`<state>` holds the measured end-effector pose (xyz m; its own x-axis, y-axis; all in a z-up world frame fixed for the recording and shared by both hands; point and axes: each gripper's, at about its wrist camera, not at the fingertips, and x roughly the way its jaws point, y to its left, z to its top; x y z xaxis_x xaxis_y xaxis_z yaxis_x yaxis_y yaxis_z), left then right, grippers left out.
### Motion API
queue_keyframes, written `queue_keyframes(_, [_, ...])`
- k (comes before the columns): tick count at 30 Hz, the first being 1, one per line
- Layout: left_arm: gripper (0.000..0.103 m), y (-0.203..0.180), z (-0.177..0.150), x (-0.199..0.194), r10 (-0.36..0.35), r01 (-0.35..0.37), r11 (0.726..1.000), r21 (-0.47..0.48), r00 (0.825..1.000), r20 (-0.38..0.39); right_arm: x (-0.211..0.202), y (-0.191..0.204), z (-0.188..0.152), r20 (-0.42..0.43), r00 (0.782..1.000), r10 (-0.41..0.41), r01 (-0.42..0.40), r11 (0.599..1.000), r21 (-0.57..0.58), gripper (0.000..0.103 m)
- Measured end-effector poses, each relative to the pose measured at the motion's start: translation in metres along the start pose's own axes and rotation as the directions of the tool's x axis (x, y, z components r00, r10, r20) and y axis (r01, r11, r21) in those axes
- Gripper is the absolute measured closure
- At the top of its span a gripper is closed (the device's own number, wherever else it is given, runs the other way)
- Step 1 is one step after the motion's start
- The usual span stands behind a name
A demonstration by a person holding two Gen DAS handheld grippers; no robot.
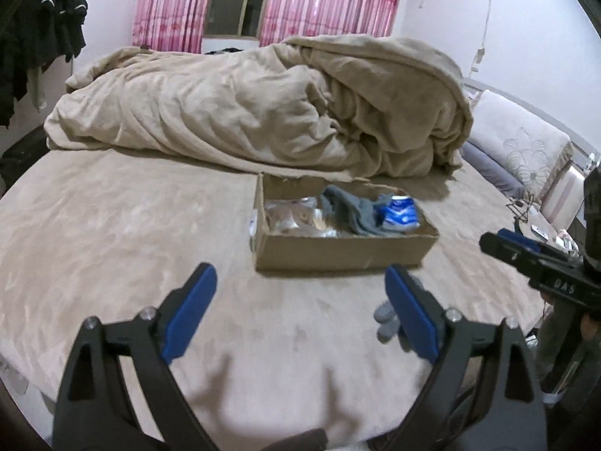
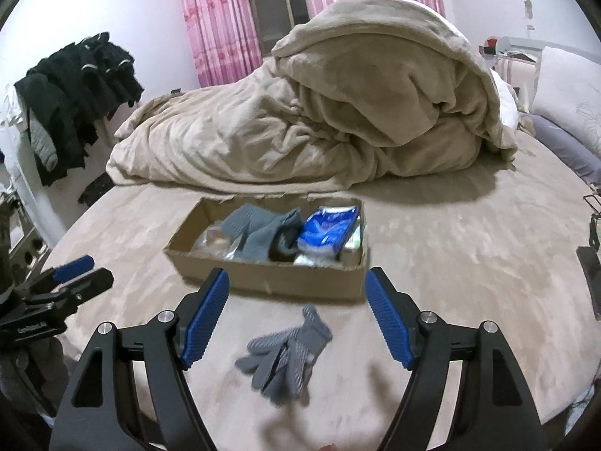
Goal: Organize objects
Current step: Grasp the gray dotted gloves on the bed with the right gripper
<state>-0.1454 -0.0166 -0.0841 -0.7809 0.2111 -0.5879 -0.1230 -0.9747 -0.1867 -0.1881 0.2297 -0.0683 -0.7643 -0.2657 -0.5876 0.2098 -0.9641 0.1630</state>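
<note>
My right gripper (image 2: pixel 296 319) hangs spread above the grey glove (image 2: pixel 287 353), loose on the bed (image 2: pixel 469 263) near the cardboard box (image 2: pixel 300 282) — I could pinch bedcover instead, closing too low.

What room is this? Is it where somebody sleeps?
Yes, it looks like a bedroom. A big bed has a rumpled beige blanket piled on it, a pillow sits at one end, and pink curtains hang over the window behind.

A grey glove (image 2: pixel 287 357) lies on the bed (image 2: pixel 469 263) between the right gripper's (image 2: pixel 296 314) spread jaws, near a cardboard box (image 2: pixel 270 278).
</note>
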Motion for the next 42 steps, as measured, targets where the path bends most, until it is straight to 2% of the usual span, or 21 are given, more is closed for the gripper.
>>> queue_keyframes(10, [0.011,-0.005,-0.042,-0.027,0.015,-0.016,0.999,-0.033,0.999,-0.031,-0.015,0.018,-0.04,-0.077,0.997,0.029,-0.031,0.999,-0.027,0.025])
queue_keyframes(15, [0.011,-0.003,-0.059,-0.021,0.021,-0.024,0.999,-0.044,0.998,-0.065,-0.009,0.028,-0.059,-0.12,0.992,0.037,-0.044,0.998,-0.055,0.025])
queue_keyframes(23, [0.011,-0.002,-0.074,0.018,0.101,-0.101,0.995,0.004,0.99,-0.094,0.034,0.025,-0.075,-0.202,0.979,-0.016,0.001,0.997,-0.072,0.025])
queue_keyframes(29, [0.011,0.004,-0.081,0.038,0.115,-0.115,0.993,0.009,0.988,-0.105,0.076,0.011,-0.081,-0.254,0.966,-0.049,0.039,0.998,-0.041,0.026])
queue_keyframes(30, [0.011,0.005,-0.083,0.041,0.12,-0.12,0.993,0.008,0.986,-0.116,0.08,0.008,-0.081,-0.257,0.965,-0.045,0.04,0.999,-0.023,0.031])
queue_keyframes(32, [0.011,0.007,-0.083,0.045,0.114,-0.114,0.993,0.0,0.986,-0.123,0.085,0.004,-0.08,-0.251,0.968,-0.028,0.03,1.0,0.004,0.052])
queue_keyframes(33, [0.011,0.008,-0.082,0.045,0.114,-0.115,0.993,-0.001,0.986,-0.122,0.086,0.003,-0.079,-0.249,0.968,-0.024,0.027,1.0,0.006,0.066])
queue_keyframes(37, [0.011,0.01,-0.079,0.043,0.11,-0.112,0.994,-0.007,0.986,-0.124,0.082,0.007,-0.075,-0.242,0.97,-0.006,0.005,1.0,-0.005,0.072])
queue_keyframes(42, [0.011,0.015,-0.064,0.031,0.082,-0.086,0.996,-0.029,0.99,-0.112,0.057,0.025,-0.054,-0.179,0.984,0.013,-0.023,0.998,-0.053,0.072])
